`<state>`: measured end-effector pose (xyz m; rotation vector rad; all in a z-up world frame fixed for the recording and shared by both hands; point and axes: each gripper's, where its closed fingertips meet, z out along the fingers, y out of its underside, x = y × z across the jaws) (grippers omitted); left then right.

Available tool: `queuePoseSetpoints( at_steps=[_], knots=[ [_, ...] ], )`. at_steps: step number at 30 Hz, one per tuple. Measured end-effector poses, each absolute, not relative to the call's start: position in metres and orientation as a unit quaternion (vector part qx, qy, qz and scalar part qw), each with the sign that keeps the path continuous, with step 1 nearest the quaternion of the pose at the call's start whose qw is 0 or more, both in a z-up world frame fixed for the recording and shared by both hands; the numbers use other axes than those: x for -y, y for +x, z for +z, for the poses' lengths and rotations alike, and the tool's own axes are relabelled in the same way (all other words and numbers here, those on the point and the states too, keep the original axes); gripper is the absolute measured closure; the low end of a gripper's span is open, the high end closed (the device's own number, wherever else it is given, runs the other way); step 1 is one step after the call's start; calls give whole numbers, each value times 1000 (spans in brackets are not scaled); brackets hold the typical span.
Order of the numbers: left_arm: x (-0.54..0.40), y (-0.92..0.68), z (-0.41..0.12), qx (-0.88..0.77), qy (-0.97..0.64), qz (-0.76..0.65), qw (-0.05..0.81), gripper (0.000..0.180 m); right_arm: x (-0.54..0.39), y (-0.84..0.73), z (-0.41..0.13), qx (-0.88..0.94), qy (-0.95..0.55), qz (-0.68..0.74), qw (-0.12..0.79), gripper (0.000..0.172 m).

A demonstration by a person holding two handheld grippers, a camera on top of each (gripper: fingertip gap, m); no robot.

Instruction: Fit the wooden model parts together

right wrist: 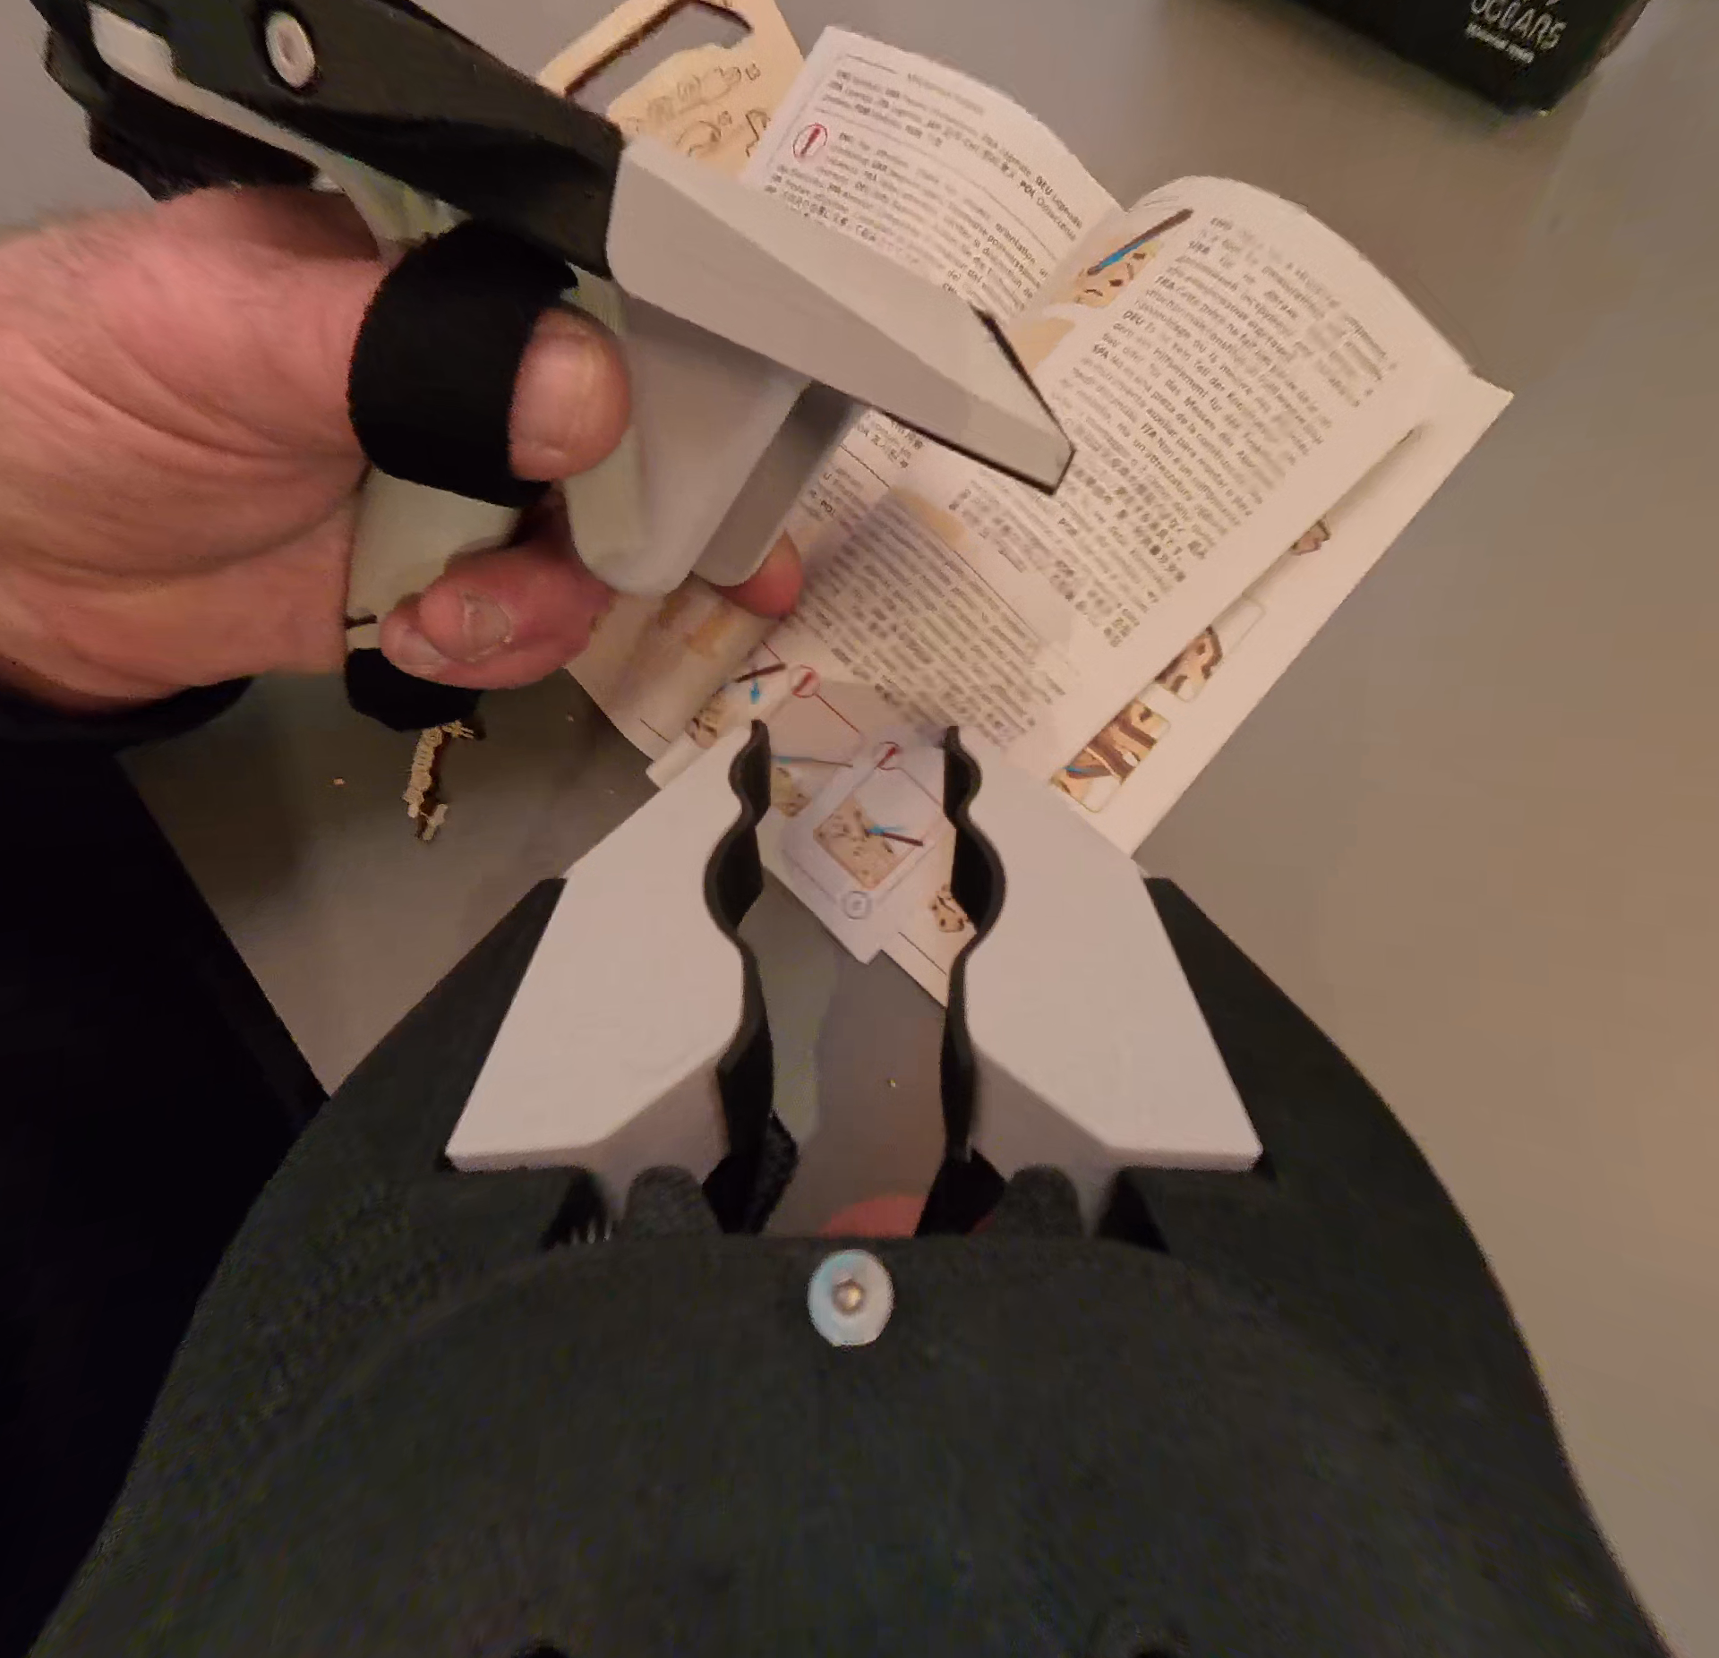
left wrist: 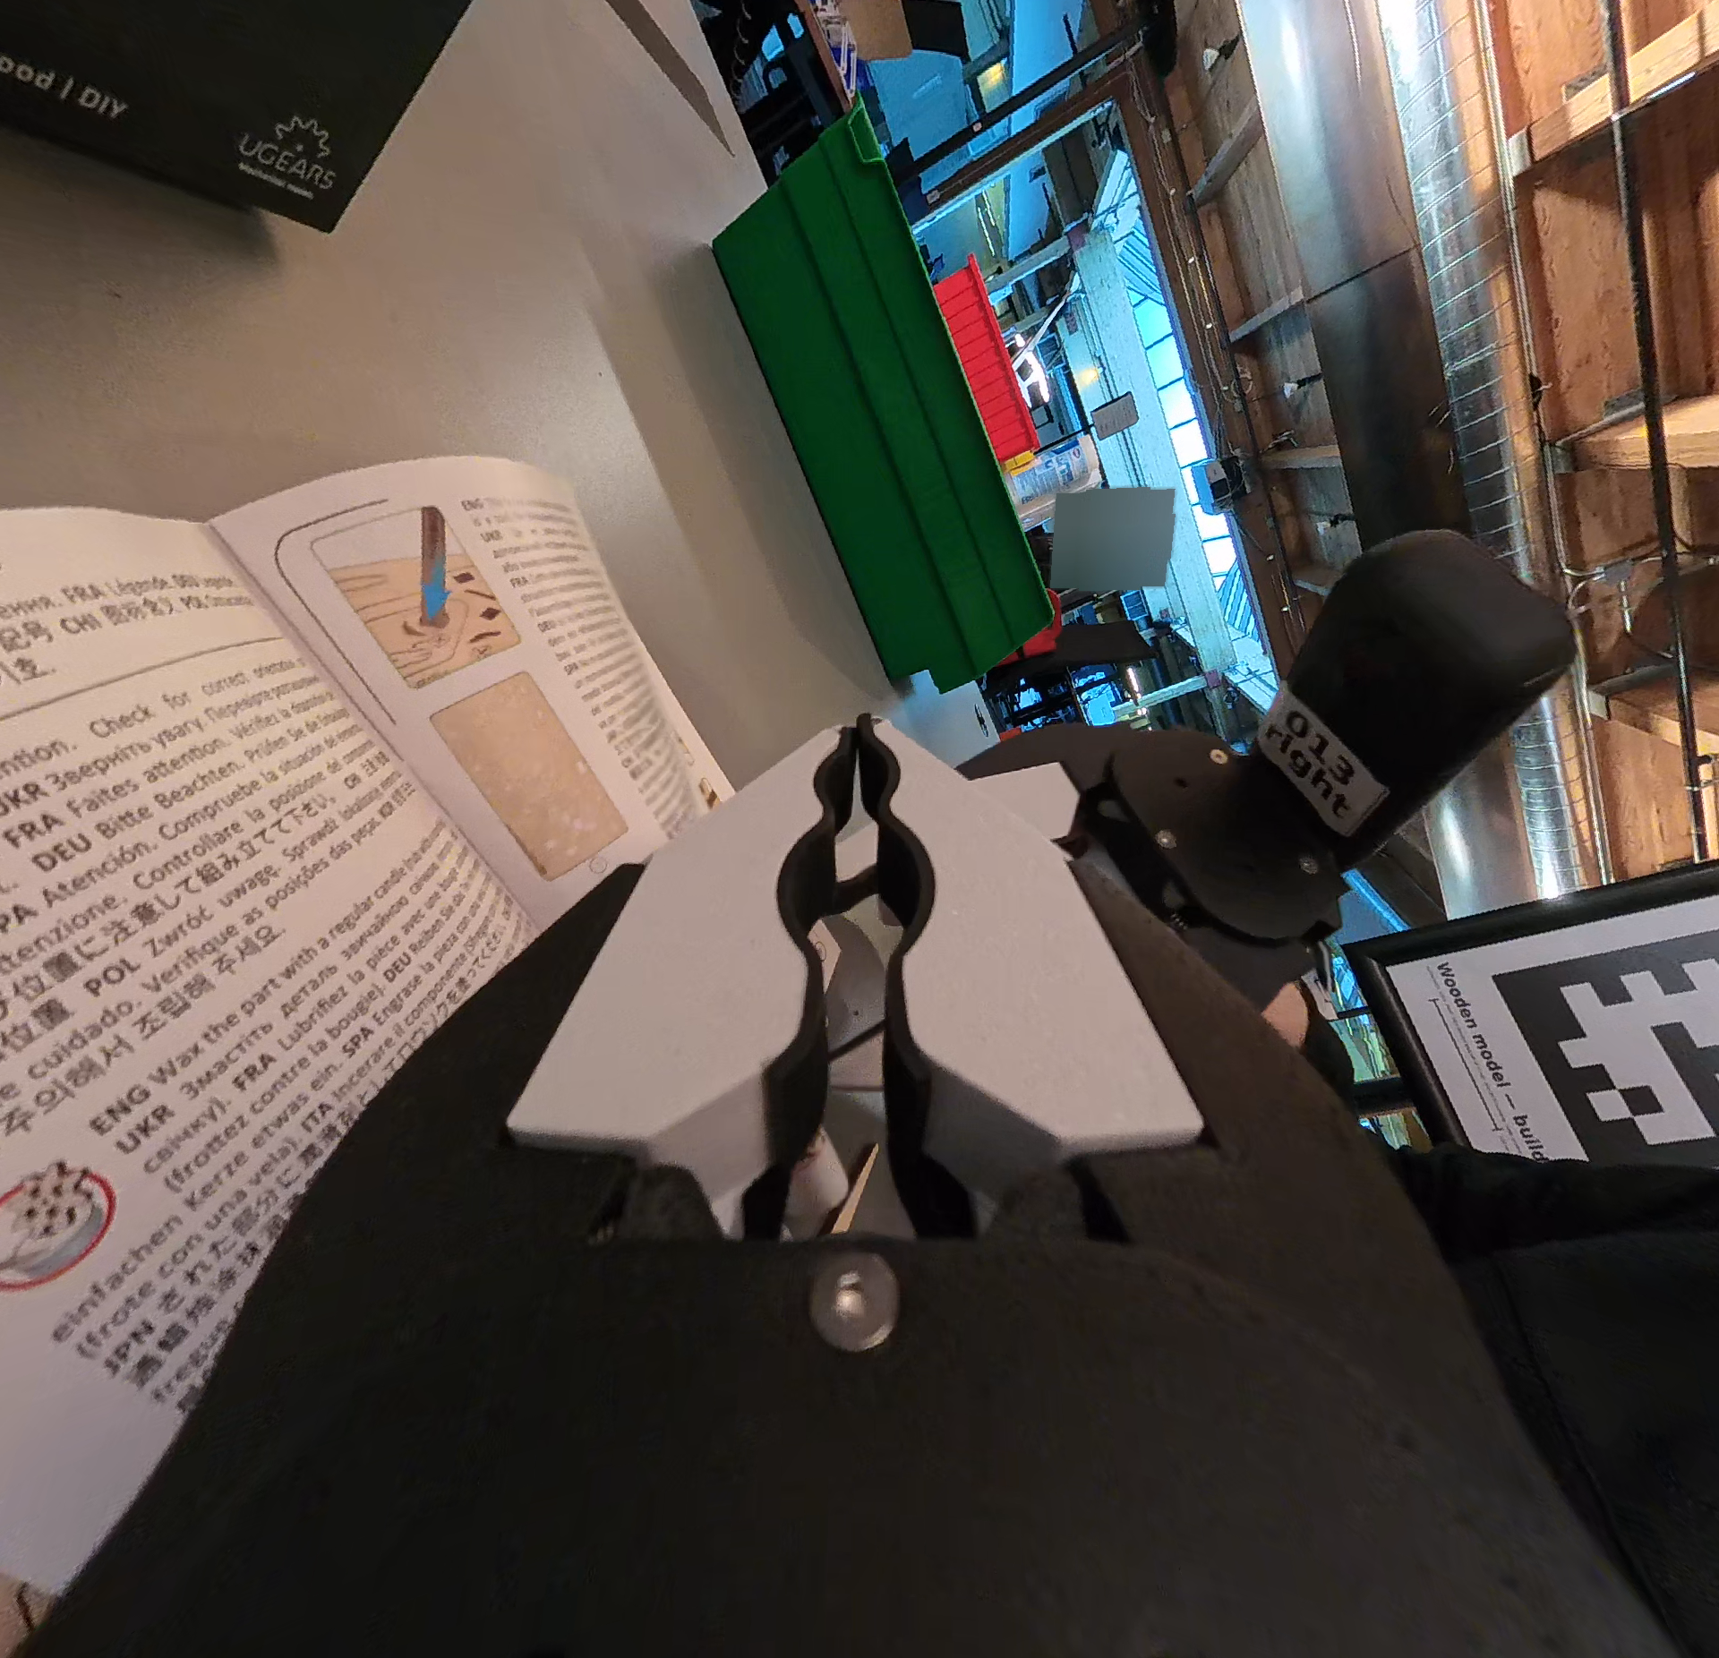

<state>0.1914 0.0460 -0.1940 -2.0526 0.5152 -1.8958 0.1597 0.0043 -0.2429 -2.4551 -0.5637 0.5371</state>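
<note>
Over the open instruction booklet (right wrist: 1163, 460), your left gripper (right wrist: 1023, 404) hangs with fingers pressed together on nothing; your right gripper (right wrist: 851, 776) stands with fingers apart and bare above the booklet's near corner. Wooden part sheet (right wrist: 688, 60) lies under its far edge, small wooden piece (right wrist: 428, 776) left on bare grey table (right wrist: 1488, 869)
</note>
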Motion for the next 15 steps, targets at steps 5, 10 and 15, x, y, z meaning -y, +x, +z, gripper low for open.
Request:
queuePoseSetpoints(
  at_steps=[5,10,15],
  knots=[
    [-46,191,-194,-178,-714,-660,150,180,9,157,-243,277,-903,195,265,112],
    [-46,191,-194,-179,-715,-660,149,180,19,162,-250,356,-884,171,249,114],
    [-46,191,-194,-180,-714,-659,150,180,16,164,-252,371,-879,170,248,140]
  ],
)
